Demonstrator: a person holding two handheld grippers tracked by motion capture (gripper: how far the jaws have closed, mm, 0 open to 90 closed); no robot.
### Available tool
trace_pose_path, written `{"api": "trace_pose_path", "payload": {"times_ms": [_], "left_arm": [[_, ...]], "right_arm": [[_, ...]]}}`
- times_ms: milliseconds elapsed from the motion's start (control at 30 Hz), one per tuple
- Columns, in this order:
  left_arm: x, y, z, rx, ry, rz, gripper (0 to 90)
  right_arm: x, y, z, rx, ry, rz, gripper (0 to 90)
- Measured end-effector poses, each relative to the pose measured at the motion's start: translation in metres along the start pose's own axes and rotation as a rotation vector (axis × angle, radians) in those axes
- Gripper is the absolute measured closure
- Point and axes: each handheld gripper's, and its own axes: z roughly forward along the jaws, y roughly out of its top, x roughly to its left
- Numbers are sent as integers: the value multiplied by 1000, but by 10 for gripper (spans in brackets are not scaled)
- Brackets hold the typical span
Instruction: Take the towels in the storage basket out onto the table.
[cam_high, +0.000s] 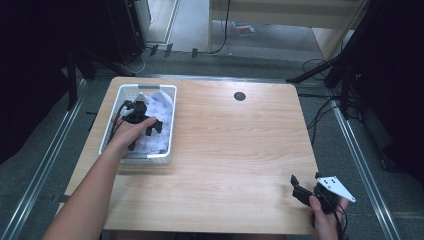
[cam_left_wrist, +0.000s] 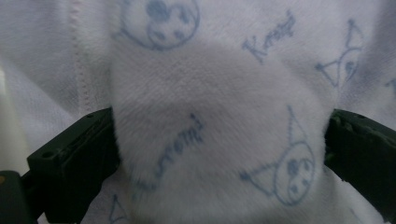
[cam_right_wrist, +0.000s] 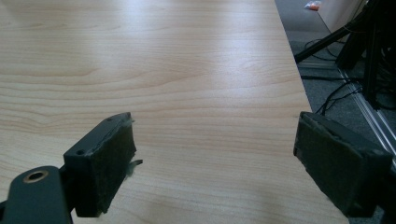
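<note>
- Right gripper (cam_high: 303, 178) idles at the table's (cam_high: 235, 150) near right corner, held in the right hand (cam_high: 327, 215); jaws spread wide over bare wood in the right gripper view, nothing between them.
- Leave it parked there; my guess is it's only needed once the cloth is out and needs a second grip.
- Left hand (cam_high: 131, 131) holds the left gripper (cam_high: 147, 122) down inside the basket (cam_high: 162, 156), which sits along the table's left edge, toward the far corner.
- Cloth (cam_high: 162, 107) is in that basket: white fleece with blue cartoon print, bunched up.
- Left gripper view: a fold of cloth (cam_left_wrist: 215, 135) bulges between the two jaws, which stand wide apart, one on each side, both touching the fabric. Still open, not yet clamped on it.
- Step in hand looks like grabbing the cloth to lift it out.
- To do it well: close fully on the fold sitting between the jaws; it's thick and soft, so a half squeeze will likely slip.
- Get a bit deeper before closing if possible, so more than the top layer is caught.
- Lift straight up, clear of the basket's rim, or the light basket may drag along.
- Watch for cloth snagging on the mesh walls.
</note>
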Motion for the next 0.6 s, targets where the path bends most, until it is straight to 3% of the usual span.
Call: {"api": "trace_pose_path", "payload": {"times_ms": [200,400,600], "left_arm": [[-3,2,2,9,22,-16,0],[-2,2,2,5,13,0,0],[-3,2,3,15,14,-17,0]], "right_arm": [[-1,0,0,-2,0,8,132],[-2,0,0,2,-1,18,132],[-2,0,0,5,-2,20,133]]}}
